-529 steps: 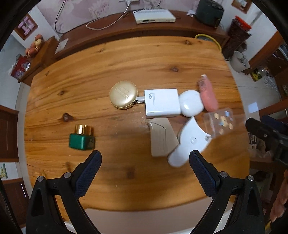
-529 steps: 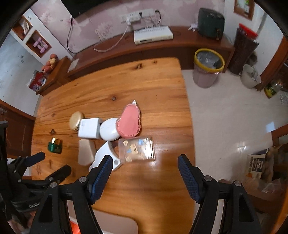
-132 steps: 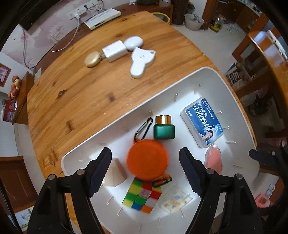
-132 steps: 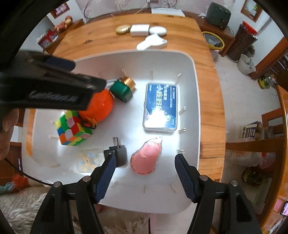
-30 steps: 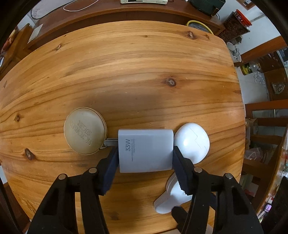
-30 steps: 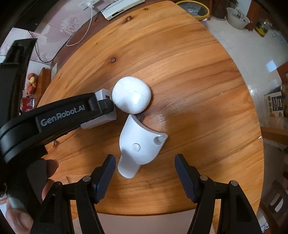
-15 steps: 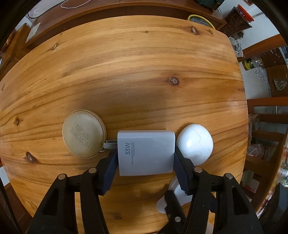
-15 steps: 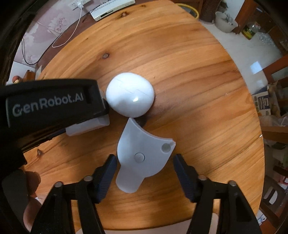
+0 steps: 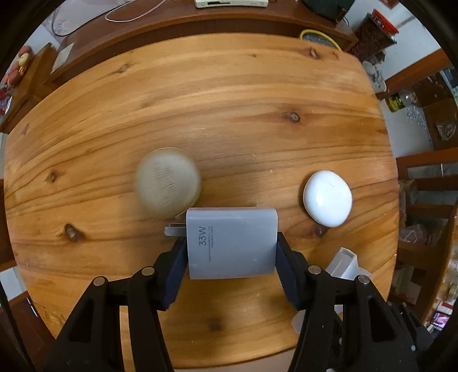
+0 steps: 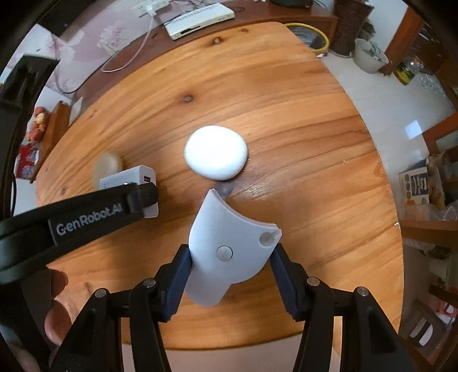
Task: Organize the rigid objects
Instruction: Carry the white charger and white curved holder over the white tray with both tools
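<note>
My left gripper (image 9: 230, 257) is shut on the white 33W charger (image 9: 231, 243) and holds it above the wooden table (image 9: 214, 100); the charger also shows in the right wrist view (image 10: 128, 178). My right gripper (image 10: 229, 267) is shut on the white fan-shaped plastic piece (image 10: 226, 249), lifted off the table (image 10: 257, 85). A round gold case (image 9: 167, 185) lies just beyond the charger's prongs, blurred. A white oval case (image 9: 327, 198) lies to the right; it also shows ahead of the right gripper (image 10: 215, 152).
A dark wooden sideboard (image 9: 171, 31) with a white router (image 10: 200, 18) and cables runs behind the table. A yellow-rimmed bin (image 10: 307, 35) stands at the far right corner. The left gripper's arm (image 10: 71, 214) crosses the right wrist view.
Both grippers have lifted with their objects: the charger has come away from the gold case and white oval case, and the right gripper has closed on the fan-shaped piece and raised it.
</note>
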Action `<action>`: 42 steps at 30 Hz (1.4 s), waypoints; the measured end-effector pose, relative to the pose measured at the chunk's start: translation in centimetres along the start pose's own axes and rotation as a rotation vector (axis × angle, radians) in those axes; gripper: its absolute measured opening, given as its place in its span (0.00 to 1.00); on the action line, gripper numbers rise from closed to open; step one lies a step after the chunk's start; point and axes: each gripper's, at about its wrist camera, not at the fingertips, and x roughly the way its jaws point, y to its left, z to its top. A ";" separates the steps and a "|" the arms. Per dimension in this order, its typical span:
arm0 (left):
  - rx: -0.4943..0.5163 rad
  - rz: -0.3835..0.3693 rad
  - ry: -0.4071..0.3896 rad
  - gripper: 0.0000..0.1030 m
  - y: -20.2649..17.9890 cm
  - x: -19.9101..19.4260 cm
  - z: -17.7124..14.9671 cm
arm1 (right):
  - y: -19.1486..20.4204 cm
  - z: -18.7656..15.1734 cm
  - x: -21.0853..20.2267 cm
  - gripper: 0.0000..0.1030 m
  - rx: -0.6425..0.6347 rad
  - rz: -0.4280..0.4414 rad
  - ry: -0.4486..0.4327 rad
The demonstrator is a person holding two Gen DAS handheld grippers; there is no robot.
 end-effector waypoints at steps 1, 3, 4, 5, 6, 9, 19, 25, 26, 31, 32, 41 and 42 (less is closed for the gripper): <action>-0.006 -0.002 -0.009 0.59 0.3 -0.7 -0.3 | 0.0 -0.2 -0.5 0.55 -0.005 0.010 -0.002; -0.009 0.000 -0.021 0.59 0.6 -2.0 -0.8 | -0.1 -0.4 -1.4 0.55 -0.014 0.022 -0.017; -0.007 0.001 -0.026 0.59 0.7 -2.7 -1.2 | -0.1 -0.7 -1.9 0.55 -0.018 0.030 -0.023; -0.003 0.000 -0.036 0.59 0.8 -3.6 -1.7 | -0.1 -0.9 -2.5 0.55 -0.021 0.045 -0.029; 0.004 0.001 -0.047 0.59 0.9 -4.6 -2.3 | -0.2 -1.1 -3.3 0.55 -0.026 0.063 -0.037; 0.028 0.003 -0.073 0.59 1.2 -7.2 -4.4 | -0.6 -2.2 -5.3 0.55 -0.054 0.090 -0.068; 0.132 0.006 -0.155 0.59 1.2 -15.0 -12.6 | -1.0 -8.1 -14.1 0.55 -0.265 0.153 -0.195; 0.194 0.018 -0.188 0.59 0.5 -16.8 -18.0 | -0.7 -13.4 -15.7 0.55 -0.431 0.111 -0.221; 0.212 0.025 -0.187 0.59 0.1 -16.7 -19.0 | -0.8 -14.3 -15.7 0.55 -0.458 0.099 -0.219; 0.285 0.014 -0.150 0.59 -1.5 -14.7 -22.6 | -2.2 -18.6 -13.3 0.55 -0.525 0.050 -0.147; 0.303 0.009 -0.132 0.59 -2.1 -13.9 -23.3 | -2.6 -19.4 -12.6 0.55 -0.530 0.045 -0.120; 0.426 -0.012 -0.029 0.59 -6.1 -8.4 -26.9 | -6.2 -23.9 -7.2 0.55 -0.483 -0.028 0.032; 0.430 -0.011 -0.019 0.59 -6.4 -7.8 -27.0 | -6.5 -24.1 -6.9 0.55 -0.480 -0.032 0.039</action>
